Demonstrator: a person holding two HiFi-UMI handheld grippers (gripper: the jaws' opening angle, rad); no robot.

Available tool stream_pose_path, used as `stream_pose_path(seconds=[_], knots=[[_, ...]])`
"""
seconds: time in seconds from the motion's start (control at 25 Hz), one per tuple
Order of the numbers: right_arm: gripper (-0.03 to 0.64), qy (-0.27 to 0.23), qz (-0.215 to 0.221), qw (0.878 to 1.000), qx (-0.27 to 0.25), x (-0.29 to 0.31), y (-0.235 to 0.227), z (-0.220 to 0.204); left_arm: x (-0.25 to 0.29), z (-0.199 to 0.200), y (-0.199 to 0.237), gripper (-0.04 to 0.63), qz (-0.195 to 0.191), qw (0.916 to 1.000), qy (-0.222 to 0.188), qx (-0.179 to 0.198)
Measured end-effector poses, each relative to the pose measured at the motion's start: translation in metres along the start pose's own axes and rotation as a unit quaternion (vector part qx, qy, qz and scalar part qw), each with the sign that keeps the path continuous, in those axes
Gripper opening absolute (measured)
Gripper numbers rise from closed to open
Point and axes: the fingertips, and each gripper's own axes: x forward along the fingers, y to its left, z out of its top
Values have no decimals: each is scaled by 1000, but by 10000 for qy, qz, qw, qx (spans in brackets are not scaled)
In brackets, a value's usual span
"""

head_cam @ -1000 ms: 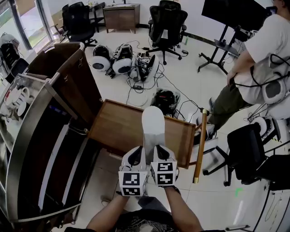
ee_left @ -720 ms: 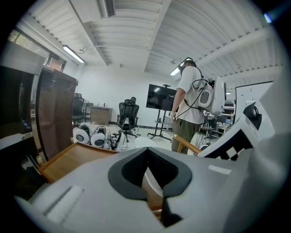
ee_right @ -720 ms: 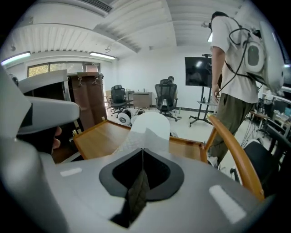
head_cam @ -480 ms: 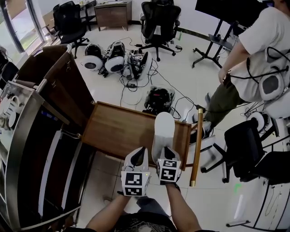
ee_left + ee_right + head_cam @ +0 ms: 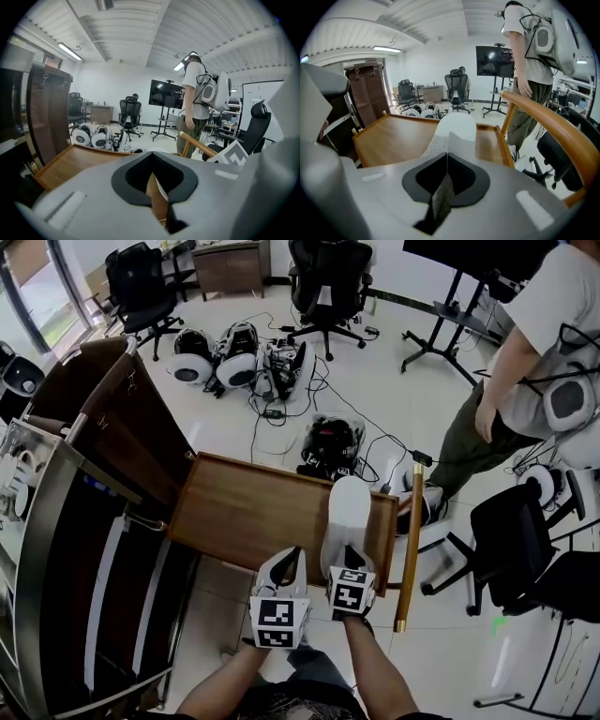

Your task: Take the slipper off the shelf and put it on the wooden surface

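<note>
Ahead of the right tongs (image 5: 349, 557) the slipper (image 5: 347, 512) is plain white, the counter (image 5: 244, 512) under it shows warm brown wood grain, and both these and the left tongs (image 5: 289, 559) are pale grey with black-and-white square-patterned cubes.

Logged slipper (image 5: 349, 514) as white cloth, matt, finely textured. Found bench (image 5: 244, 512) in brown wood, smooth, satin, grained. Noted rail (image 5: 411, 540) as varnished wood, glossy. Listed shelf (image 5: 39, 521) frame as brushed metal. Marked floor (image 5: 394, 371) as pale, glossy. Entered left gripper (image 5: 287, 555) and right gripper (image 5: 349, 553) shells as matt grey plastic, black-lined.
</note>
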Motion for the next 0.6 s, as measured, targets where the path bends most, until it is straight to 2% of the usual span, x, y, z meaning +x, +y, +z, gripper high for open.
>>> stream_pose_path(seconds=[0.28, 0.6], knots=[[20, 104, 21, 9999, 51, 6, -1, -9, 1, -1, 4, 6, 96, 9999, 43, -22], [32, 97, 246, 9996, 45, 3, 3, -9, -5, -5, 3, 6, 133, 9999, 46, -48]])
